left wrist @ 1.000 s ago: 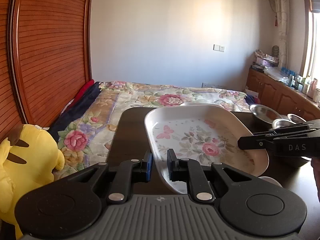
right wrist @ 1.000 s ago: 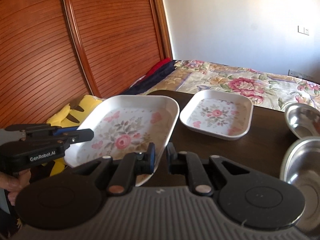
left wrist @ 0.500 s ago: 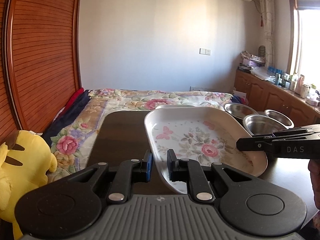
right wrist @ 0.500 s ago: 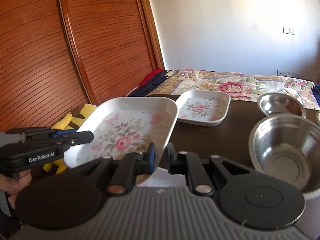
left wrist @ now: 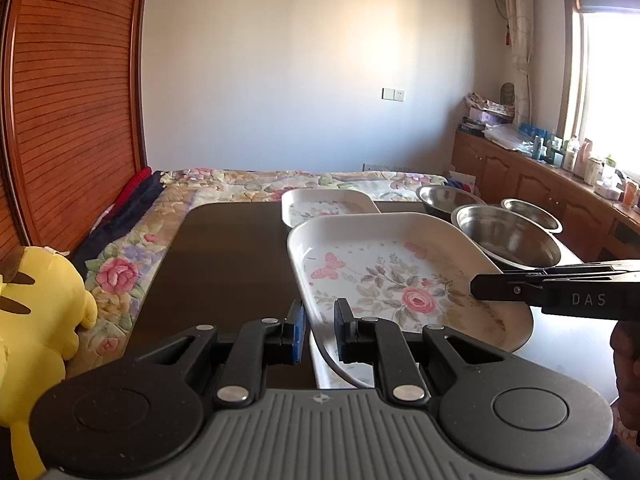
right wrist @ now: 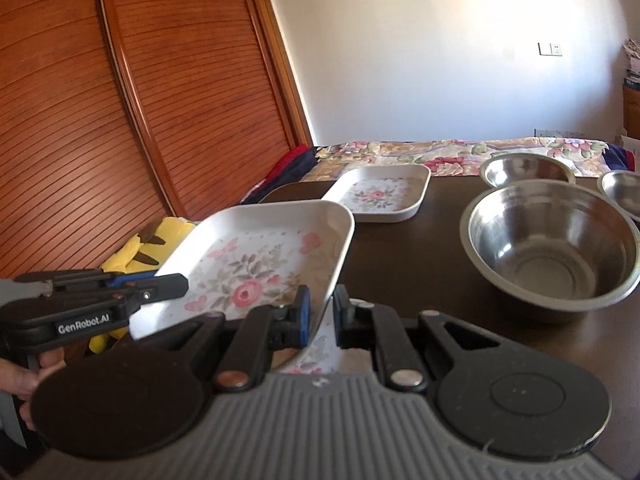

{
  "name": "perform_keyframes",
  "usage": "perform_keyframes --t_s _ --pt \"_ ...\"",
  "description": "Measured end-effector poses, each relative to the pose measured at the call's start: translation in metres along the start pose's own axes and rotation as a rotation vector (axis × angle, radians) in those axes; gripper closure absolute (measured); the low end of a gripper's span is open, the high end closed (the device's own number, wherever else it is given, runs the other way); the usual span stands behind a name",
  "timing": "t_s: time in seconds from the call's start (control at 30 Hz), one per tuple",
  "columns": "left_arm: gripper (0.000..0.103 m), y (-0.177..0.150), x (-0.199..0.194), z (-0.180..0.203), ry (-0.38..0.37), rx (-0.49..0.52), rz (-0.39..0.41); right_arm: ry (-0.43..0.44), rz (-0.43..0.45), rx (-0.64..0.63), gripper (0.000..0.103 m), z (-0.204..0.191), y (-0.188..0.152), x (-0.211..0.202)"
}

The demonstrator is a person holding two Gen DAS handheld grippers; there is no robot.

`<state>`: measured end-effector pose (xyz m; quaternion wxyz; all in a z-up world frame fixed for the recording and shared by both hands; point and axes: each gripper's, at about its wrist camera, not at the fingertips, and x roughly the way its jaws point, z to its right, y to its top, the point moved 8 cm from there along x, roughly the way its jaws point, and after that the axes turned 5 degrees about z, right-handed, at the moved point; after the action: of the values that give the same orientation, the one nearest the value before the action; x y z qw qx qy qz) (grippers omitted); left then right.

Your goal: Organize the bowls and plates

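Note:
Both grippers hold a large white floral plate (left wrist: 400, 280) in the air over the dark table (left wrist: 224, 264). My left gripper (left wrist: 319, 330) is shut on its near-left rim. My right gripper (right wrist: 321, 312) is shut on its right rim; the plate also shows in the right wrist view (right wrist: 260, 260). A smaller floral plate (right wrist: 380, 194) lies on the table beyond it. Another floral plate (right wrist: 320, 356) lies on the table directly under the held one, mostly hidden. Three steel bowls stand to the right: a large one (right wrist: 552, 248), one behind it (right wrist: 524, 170), and a small one (right wrist: 622, 192).
A bed with a floral cover (left wrist: 248, 188) lies past the table's far edge. A yellow plush toy (left wrist: 36, 312) sits off the table's left side. Wooden slatted wardrobe doors (right wrist: 120, 120) stand at the left. A cluttered wooden counter (left wrist: 560, 176) runs along the right wall.
Both grippers have drawn back toward the table's near edge with the large plate. The small plate and the bowls now look farther away and more of them shows.

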<state>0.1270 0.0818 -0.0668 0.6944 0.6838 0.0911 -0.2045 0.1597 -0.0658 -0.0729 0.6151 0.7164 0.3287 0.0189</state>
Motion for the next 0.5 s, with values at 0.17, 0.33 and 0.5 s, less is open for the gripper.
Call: perform_keyframes --t_s 0.17,0.33,0.5 --pt "0.086 -0.008 0.003 0.004 -0.010 0.001 -0.014 -0.014 0.022 -0.004 0.089 0.003 -0.008 -0.006" --pt "0.086 -0.020 0.008 0.004 -0.010 -0.005 -0.038 -0.019 0.025 0.012 0.089 0.007 -0.018 -0.005" --pt "0.086 -0.027 0.011 0.006 -0.013 -0.005 -0.057 -0.020 0.018 0.028 0.089 0.010 -0.025 -0.005"
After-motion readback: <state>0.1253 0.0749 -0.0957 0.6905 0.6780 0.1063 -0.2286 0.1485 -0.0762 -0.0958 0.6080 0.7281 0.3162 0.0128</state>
